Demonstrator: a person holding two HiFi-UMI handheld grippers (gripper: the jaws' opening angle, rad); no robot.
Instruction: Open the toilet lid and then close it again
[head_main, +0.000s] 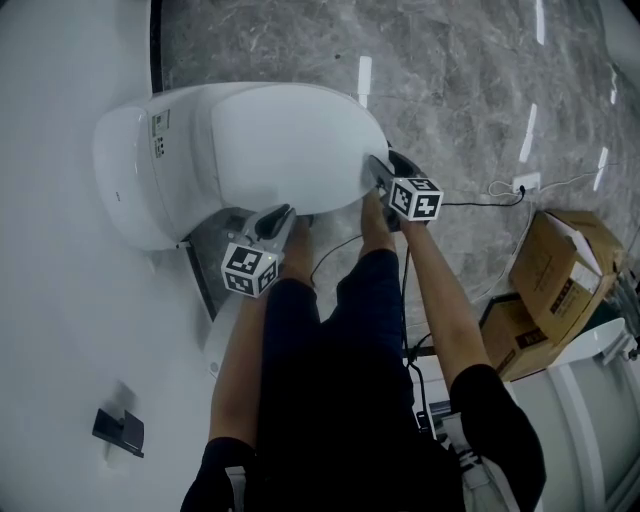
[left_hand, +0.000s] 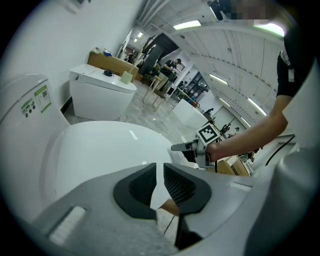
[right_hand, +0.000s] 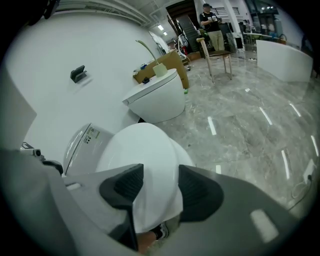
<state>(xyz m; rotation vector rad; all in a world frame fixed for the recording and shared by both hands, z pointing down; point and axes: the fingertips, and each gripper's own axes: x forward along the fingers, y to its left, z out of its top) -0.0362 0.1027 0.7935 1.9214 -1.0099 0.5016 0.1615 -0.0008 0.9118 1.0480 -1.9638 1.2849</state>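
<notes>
The white toilet lid (head_main: 285, 145) lies low over the bowl, its hinge end against the rear unit (head_main: 130, 180) by the wall. My right gripper (head_main: 378, 172) is at the lid's front rim. In the right gripper view the rim (right_hand: 150, 200) fills the gap between the jaws of that gripper (right_hand: 157, 187), and both pads lie against it. My left gripper (head_main: 285, 215) hangs at the toilet's near side, beside the lid (left_hand: 110, 150). Its jaws (left_hand: 159, 187) are shut with nothing between them. The left gripper view also shows the right gripper (left_hand: 182, 147) at the rim.
The person's legs in black trousers (head_main: 340, 380) stand right before the bowl. Cardboard boxes (head_main: 560, 270) and a power strip with cables (head_main: 525, 183) lie on the marble floor to the right. A second white toilet (right_hand: 157, 100) stands further along the wall. A black holder (head_main: 120, 430) is on the wall.
</notes>
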